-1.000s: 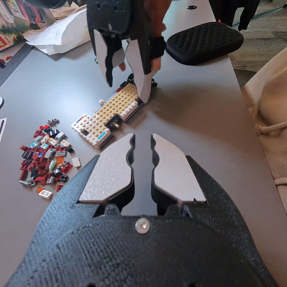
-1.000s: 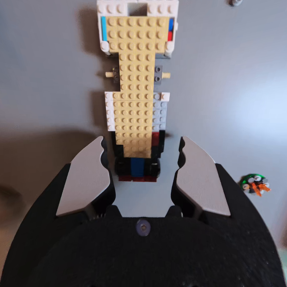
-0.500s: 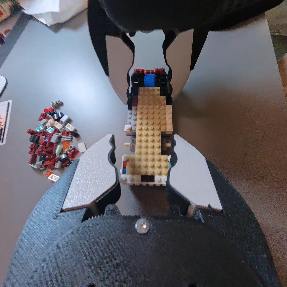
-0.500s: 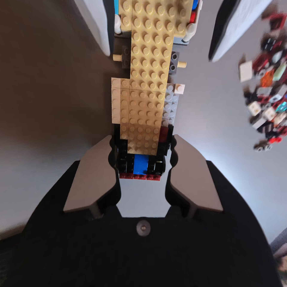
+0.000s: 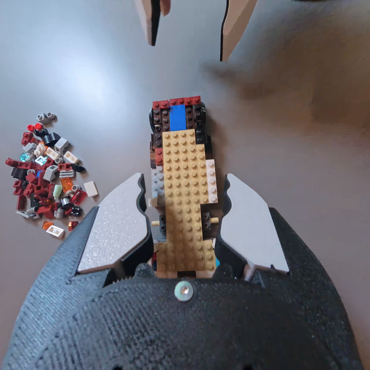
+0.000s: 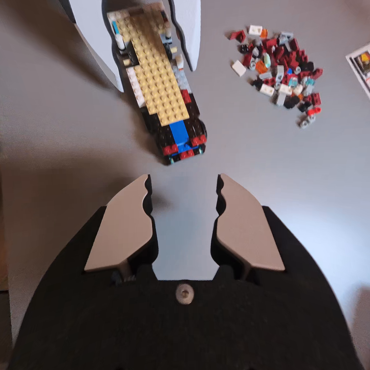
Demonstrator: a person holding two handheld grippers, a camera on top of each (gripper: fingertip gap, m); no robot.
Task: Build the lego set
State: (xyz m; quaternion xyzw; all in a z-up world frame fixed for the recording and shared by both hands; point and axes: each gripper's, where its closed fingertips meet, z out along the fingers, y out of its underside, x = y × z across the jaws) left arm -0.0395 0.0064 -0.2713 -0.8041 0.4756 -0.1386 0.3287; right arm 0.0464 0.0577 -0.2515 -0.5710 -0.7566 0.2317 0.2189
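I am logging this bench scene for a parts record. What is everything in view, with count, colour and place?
Brick model: one, tan top, black, blue and dark red far end; on the table, its near end between the left fingers.
Loose bricks: one pile, mostly dark red, black, white, grey; left of the model.
Printed sheet: one, white; beyond the pile.
Table: one, grey.
Left hand-held gripper: black, pale fingers, straddling the model.
Right hand-held gripper: black, open, nothing between its fingers, off the model's dark end.
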